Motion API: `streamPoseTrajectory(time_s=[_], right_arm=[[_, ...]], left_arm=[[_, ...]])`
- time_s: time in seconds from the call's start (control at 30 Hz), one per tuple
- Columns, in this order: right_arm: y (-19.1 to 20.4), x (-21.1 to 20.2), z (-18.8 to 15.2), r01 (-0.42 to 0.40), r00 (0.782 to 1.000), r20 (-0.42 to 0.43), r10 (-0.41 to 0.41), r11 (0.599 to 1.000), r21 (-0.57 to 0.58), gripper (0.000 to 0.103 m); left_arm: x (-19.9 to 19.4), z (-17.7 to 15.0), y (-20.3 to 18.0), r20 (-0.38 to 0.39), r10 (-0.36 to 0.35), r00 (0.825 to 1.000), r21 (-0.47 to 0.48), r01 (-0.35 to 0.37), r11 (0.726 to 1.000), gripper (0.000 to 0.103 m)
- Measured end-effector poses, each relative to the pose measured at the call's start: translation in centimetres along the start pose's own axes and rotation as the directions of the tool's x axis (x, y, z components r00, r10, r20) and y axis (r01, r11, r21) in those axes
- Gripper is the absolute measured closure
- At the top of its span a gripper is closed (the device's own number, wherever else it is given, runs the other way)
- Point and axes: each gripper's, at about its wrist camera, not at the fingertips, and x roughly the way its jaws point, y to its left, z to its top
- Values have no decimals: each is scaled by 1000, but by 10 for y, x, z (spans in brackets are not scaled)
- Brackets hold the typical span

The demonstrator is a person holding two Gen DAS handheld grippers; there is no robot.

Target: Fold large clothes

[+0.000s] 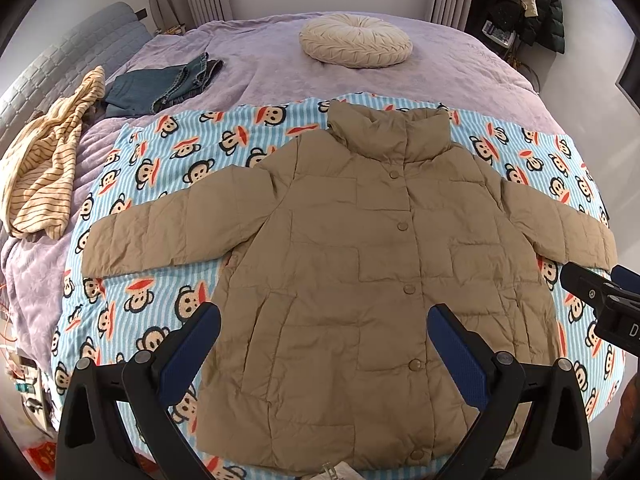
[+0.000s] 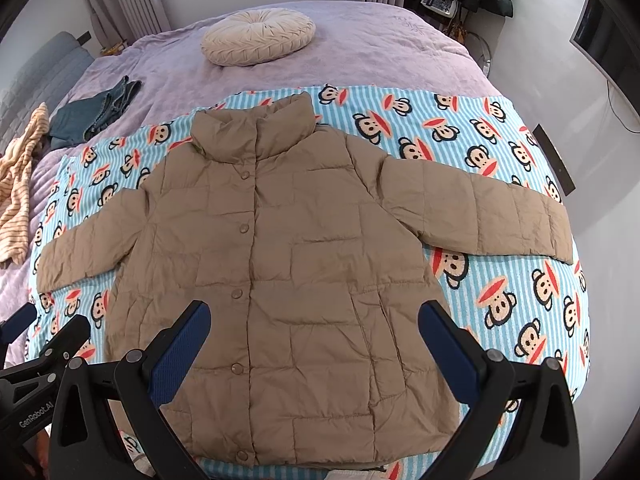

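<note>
A tan quilted puffer jacket (image 1: pixel 360 248) lies flat and buttoned, front up, on a blue striped monkey-print blanket (image 1: pixel 160 292), both sleeves spread out to the sides. It also shows in the right wrist view (image 2: pixel 288 256). My left gripper (image 1: pixel 324 320) is open and empty, held above the jacket's lower half. My right gripper (image 2: pixel 314 320) is open and empty, also above the lower half. The right gripper's body shows at the left view's right edge (image 1: pixel 604 296); the left gripper shows at the right view's lower left (image 2: pixel 44 356).
The blanket (image 2: pixel 500 240) lies on a purple bedspread (image 1: pixel 260 60). A round cream cushion (image 1: pixel 356 40) sits at the far end. Folded jeans (image 1: pixel 168 84) and a crumpled striped garment (image 1: pixel 44 168) lie at the left. Coats (image 1: pixel 520 4) hang at the far right.
</note>
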Motion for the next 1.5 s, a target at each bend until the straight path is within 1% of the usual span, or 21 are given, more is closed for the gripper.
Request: streamPoseTrajectory(time_s=[1.5], right_arm=[[1,0,-1,0,1000,-2,0,1000,-2,0]], left_arm=[[3,-1,3,-2,9,1000,-2,-9,1000,0]])
